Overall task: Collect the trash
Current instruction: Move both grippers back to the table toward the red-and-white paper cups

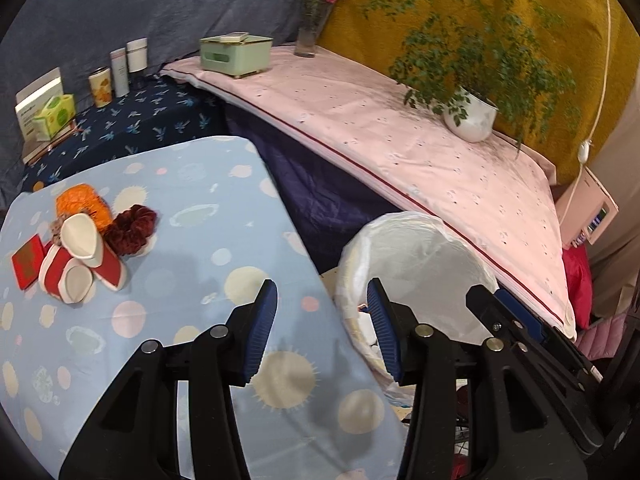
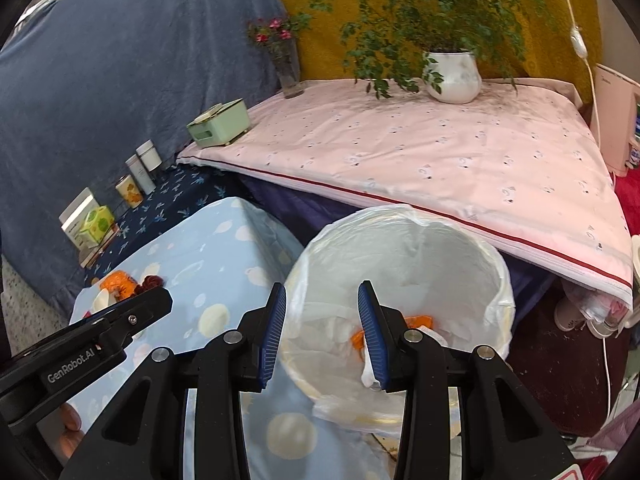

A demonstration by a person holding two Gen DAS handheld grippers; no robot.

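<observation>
The right gripper (image 2: 322, 328) is hanging over the trash bin (image 2: 496, 264) with its blue-padded fingers spread wide and nothing between them. Directly beyond its fingertips, orange scraps (image 2: 420, 322) and white crumpled paper (image 2: 340, 332) are lying at the bottom of the bin, inside the white plastic liner that is draping over the rim.

The left gripper (image 1: 322, 330) is also spread wide and holding nothing; it is hovering over the edge of the table (image 1: 192, 184), just left of the bin, with one finger above the light blue dotted cloth and the other above the bin's near rim. The right gripper's black body is showing at the bin's right side in the left wrist view.

Farther left of the bin, the remaining trash is sitting in a cluster on the table: two red-and-white paper cups (image 1: 84, 256) lying on their sides, an orange crumpled wrapper (image 1: 82, 202), a dark red crinkled piece (image 1: 132, 226) and a small red packet (image 1: 27, 262).

Behind the bin, a pink-covered surface is carrying a potted plant (image 1: 470, 116), a green box (image 1: 236, 56) and a glass vase (image 1: 308, 36) of flowers.
</observation>
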